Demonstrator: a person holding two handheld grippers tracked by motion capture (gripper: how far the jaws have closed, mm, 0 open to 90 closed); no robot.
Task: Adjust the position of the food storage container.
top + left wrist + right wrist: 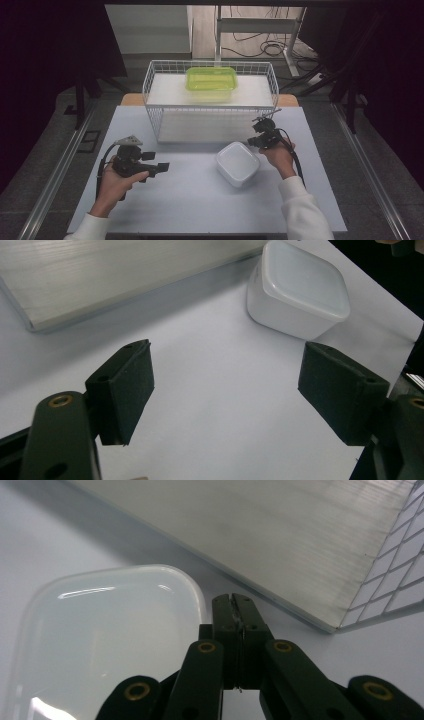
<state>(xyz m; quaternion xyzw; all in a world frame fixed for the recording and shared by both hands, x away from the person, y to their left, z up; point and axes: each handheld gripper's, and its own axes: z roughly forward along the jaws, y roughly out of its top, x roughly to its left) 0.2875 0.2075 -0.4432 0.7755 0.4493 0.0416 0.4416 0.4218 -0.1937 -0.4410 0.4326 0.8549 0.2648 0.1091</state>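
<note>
A white lidded container (pixel 238 163) sits on the pale table (pixel 195 200), right of centre. My right gripper (pixel 253 142) hovers by its far right corner. In the right gripper view the jaws (pixel 234 606) are pressed together with nothing between them, and the white lid (pixel 100 645) lies just to their left; I cannot tell if they touch it. My left gripper (pixel 161 167) rests at the left of the table, pointing right toward the container. Its pads (pixel 125 390) stand wide apart over bare table (pixel 220 365), with the container (pixel 300 290) farther ahead.
A white wire basket (pixel 150 95) stands at the back of the table on a pale board, with a lime-green lidded container (pixel 211 82) inside it. The basket's front wall is close behind the right gripper. Dark curtains flank the table, and cables lie on the floor beyond.
</note>
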